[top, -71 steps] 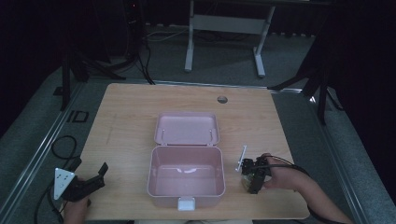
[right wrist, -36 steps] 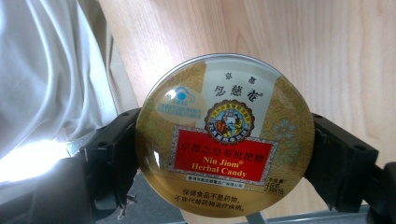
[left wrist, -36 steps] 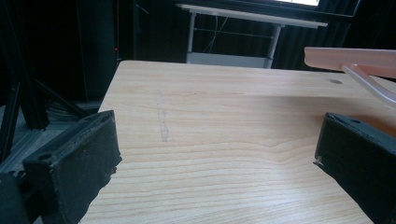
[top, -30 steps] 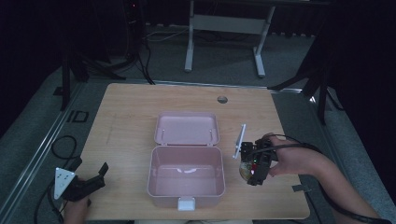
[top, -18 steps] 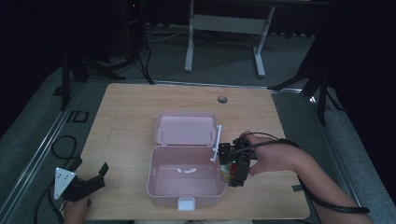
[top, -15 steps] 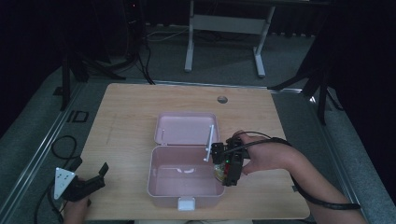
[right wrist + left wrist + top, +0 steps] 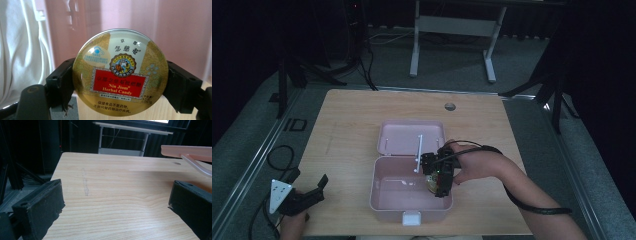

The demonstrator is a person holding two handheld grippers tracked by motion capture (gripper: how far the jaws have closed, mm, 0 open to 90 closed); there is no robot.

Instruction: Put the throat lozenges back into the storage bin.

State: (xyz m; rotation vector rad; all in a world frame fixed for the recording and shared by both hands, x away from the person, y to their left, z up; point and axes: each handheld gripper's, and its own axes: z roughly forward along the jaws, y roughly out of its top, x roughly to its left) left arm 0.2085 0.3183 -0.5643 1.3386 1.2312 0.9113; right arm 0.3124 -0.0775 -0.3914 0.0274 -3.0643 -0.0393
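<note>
A pink box [image 7: 384,192] stands open near the table's front edge, its lid [image 7: 399,136] laid back flat behind it. My right gripper [image 7: 435,179] hangs over the box's right side, shut on a round gold candy tin [image 7: 431,183]. In the right gripper view the candy tin [image 7: 120,72] is squeezed between both black jaws, its red "Herbal Candy" label facing the camera, with the pink box wall [image 7: 180,32] behind. My left gripper [image 7: 307,196] rests open at the table's front left corner; its fingers [image 7: 40,210] stand wide apart over bare wood.
A small white object [image 7: 404,182] lies on the box floor. A white latch [image 7: 411,218] sits on the box's front wall. A round cable hole [image 7: 450,106] is at the back of the wooden table [image 7: 347,125]. A desk frame [image 7: 452,25] stands on the floor beyond.
My right gripper has carried the candy tin leftward from the table's right side to above the open box's right part. The left gripper has stayed put.
</note>
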